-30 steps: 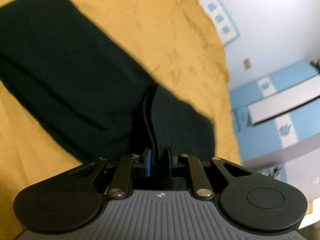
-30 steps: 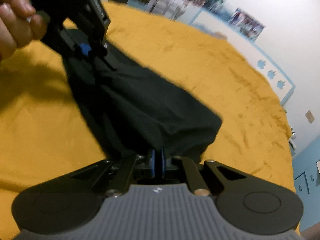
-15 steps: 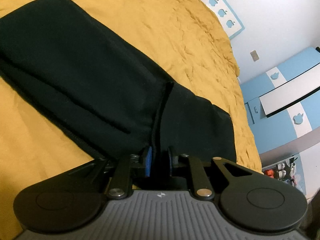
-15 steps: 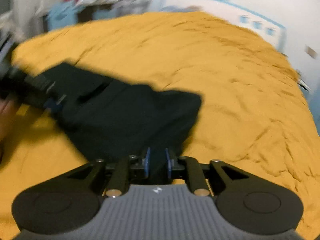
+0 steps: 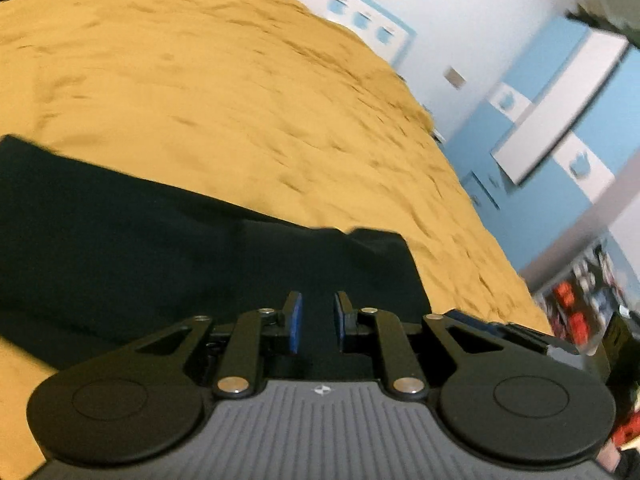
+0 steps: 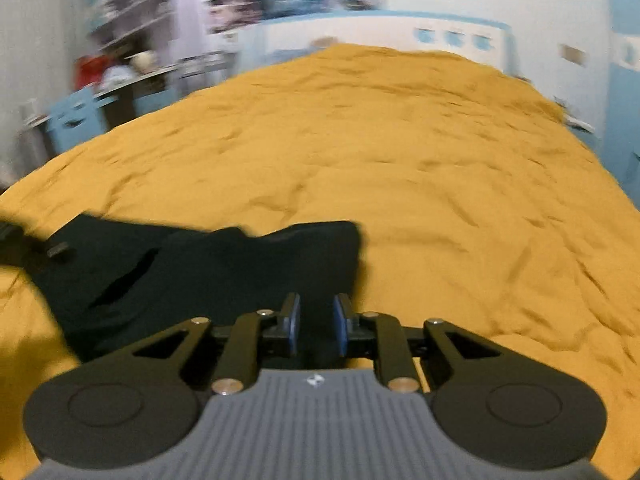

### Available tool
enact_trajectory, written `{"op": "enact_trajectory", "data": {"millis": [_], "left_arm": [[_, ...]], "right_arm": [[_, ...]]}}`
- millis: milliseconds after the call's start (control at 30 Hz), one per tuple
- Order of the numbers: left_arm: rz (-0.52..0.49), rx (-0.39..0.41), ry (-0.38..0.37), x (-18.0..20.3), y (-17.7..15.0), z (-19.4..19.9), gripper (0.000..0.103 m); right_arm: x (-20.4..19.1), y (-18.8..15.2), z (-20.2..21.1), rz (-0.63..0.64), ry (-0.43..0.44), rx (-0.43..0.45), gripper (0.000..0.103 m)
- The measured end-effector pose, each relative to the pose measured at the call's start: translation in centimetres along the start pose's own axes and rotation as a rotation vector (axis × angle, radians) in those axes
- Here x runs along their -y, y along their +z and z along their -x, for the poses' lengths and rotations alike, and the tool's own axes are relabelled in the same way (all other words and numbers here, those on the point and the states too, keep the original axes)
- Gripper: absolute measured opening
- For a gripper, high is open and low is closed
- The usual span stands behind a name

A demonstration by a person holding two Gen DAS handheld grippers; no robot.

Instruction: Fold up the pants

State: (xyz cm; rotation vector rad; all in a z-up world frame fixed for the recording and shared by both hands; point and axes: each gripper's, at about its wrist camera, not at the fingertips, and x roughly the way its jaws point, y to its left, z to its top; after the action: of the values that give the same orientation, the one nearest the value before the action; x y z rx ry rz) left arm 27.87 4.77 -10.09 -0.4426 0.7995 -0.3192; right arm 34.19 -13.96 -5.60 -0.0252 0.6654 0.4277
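The black pants [image 5: 168, 240] lie folded flat on the mustard-yellow bedspread [image 5: 224, 92]. My left gripper [image 5: 317, 322] is open a little, its blue pads apart, just above the near edge of the pants with nothing between them. The pants also show in the right wrist view [image 6: 224, 276], with a dark slit pocket on the left. My right gripper [image 6: 316, 322] is open the same small amount over the pants' near right corner. The left gripper's tip shows at the far left of the right wrist view [image 6: 24, 244].
The bedspread [image 6: 400, 168] spreads wide beyond the pants. Blue and white cabinets [image 5: 568, 128] stand to the right of the bed. Cluttered shelves [image 6: 120, 52] and posters are at the far left wall.
Both grippers have opened and let go of the pants, which now lie flat on the bed. Both have tilted up and drawn back to the pants' near edge.
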Motion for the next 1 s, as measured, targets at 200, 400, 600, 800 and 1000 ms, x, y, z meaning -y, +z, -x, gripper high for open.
{"op": "enact_trajectory", "data": {"millis": [200,400,600,800,1000], "left_arm": [[-0.092,-0.079,0.057,1.4,-0.5,-5.0,0.018],[0.042,-0.096,0.136,-2.2,0.4,-7.5,0.006],[-0.009,-0.027,0.140,-1.6,0.8,-2.8,0.034],[0.054,0.103,0.174,-6.3,2.1,4.5,0.057],[0.221,0.201,0.311,-15.0,2.3,9.9,0.065]], "right_arm": [[0.3,-2.7,-1.0,0.059,0.011,-0.103,0.020],[0.8,-3.9,1.0,0.044,0.035,-0.111,0.027],[0.5,-3.8,2.1,0.027,0.026,-0.087,0.028],[-1.7,-2.7,3.0,0.036,0.025,-0.044,0.028],[-5.4,-0.8,2.3,0.032,0.034,-0.016,0.029]]}}
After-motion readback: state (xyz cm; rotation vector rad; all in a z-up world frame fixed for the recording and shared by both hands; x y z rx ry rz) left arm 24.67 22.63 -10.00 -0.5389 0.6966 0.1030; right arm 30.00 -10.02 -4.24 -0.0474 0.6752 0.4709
